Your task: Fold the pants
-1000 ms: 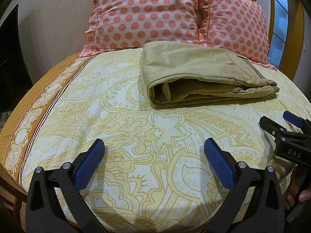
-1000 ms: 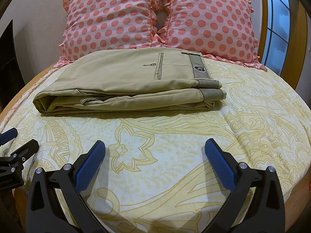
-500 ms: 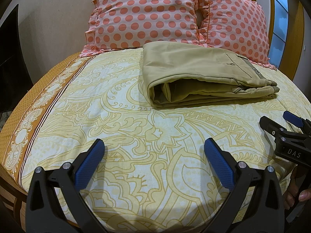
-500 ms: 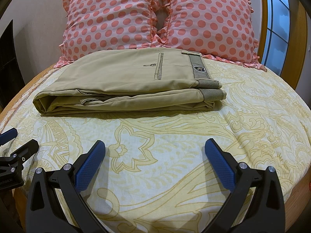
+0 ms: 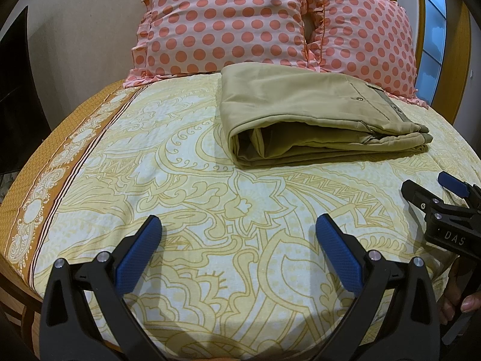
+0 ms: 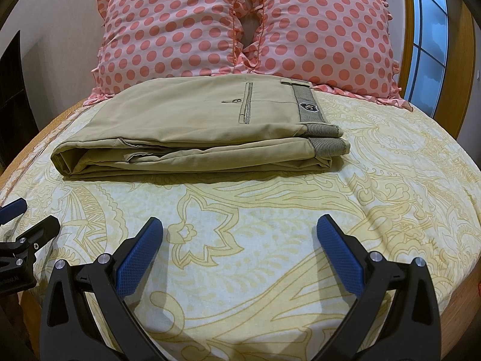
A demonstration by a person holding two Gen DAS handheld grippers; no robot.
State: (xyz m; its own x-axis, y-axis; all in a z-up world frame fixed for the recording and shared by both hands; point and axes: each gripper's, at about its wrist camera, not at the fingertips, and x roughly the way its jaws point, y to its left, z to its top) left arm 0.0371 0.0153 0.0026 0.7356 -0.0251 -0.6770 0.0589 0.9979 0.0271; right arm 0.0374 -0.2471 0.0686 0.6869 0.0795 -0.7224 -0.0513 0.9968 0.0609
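Observation:
Khaki pants (image 5: 303,117) lie folded in a flat stack on the bed, in front of the pillows; in the right wrist view (image 6: 192,129) the striped waistband and back pocket face up at the right end. My left gripper (image 5: 239,225) is open and empty, hovering over the sheet well short of the pants. My right gripper (image 6: 239,225) is open and empty, also short of the pants. Each gripper shows at the edge of the other's view, the right one in the left wrist view (image 5: 427,186) and the left one in the right wrist view (image 6: 27,219).
A yellow patterned bedsheet (image 5: 186,198) with an orange border covers the bed. Two pink polka-dot pillows (image 6: 186,27) (image 6: 324,30) lean at the head. A window (image 6: 430,39) in a wooden frame is at right. A dark object (image 5: 15,90) stands left of the bed.

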